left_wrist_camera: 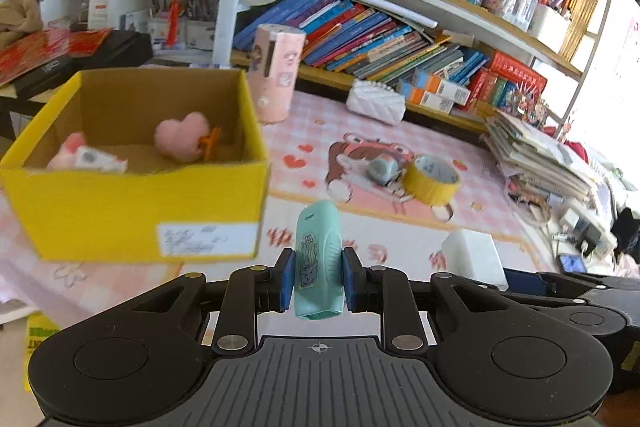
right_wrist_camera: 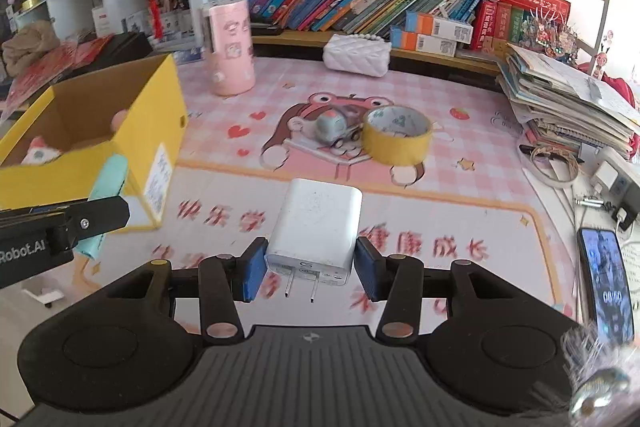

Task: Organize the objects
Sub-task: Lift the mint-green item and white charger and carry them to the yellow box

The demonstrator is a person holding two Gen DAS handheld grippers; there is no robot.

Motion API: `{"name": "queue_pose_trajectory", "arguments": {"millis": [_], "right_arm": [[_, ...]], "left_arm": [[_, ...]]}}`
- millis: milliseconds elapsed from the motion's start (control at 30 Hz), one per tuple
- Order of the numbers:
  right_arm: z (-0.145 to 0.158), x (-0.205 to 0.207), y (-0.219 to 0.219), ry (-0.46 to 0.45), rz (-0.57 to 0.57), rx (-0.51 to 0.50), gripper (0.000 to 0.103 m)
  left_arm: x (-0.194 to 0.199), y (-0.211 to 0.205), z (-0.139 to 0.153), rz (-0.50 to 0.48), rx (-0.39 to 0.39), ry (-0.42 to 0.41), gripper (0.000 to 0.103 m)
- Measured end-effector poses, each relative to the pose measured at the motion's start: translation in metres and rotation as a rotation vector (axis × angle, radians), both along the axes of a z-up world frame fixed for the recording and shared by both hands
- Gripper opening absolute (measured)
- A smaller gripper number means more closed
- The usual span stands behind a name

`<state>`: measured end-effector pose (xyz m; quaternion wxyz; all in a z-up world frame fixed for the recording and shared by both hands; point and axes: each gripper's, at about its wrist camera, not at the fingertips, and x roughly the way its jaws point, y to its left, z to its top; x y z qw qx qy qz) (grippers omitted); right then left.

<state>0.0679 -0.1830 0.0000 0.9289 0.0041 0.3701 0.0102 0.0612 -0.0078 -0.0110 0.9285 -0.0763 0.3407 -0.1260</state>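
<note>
Two handheld grippers carry items toward a yellow box [left_wrist_camera: 132,211] on a pink-matted surface [right_wrist_camera: 440,187].

Left gripper [left_wrist_camera: 318,277] fingers clamp a teal case [left_wrist_camera: 318,259]; right gripper [right_wrist_camera: 311,267] fingers clamp a white charger [right_wrist_camera: 316,227]. Best to clear the box's near wall before letting go.

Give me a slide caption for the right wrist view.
Right gripper holds a white charger over the pink mat, near the yellow box.
</note>
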Motion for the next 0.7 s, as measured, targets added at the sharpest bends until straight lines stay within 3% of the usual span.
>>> {"name": "queue_pose_trajectory", "arguments": {"millis": [333,700], "right_arm": [[-0.011,-0.043,0.053,0.048,0.058,-0.012,0.045],[-0.015,-0.063,0.105,0.056,0.148,0.005,0.045]], "left_arm": [[-0.041,0.051,-0.009,0.048,-0.005,0.042,0.023],[-0.072,0.100,-0.008,0.129,0.004,0.040,0.023]]}}
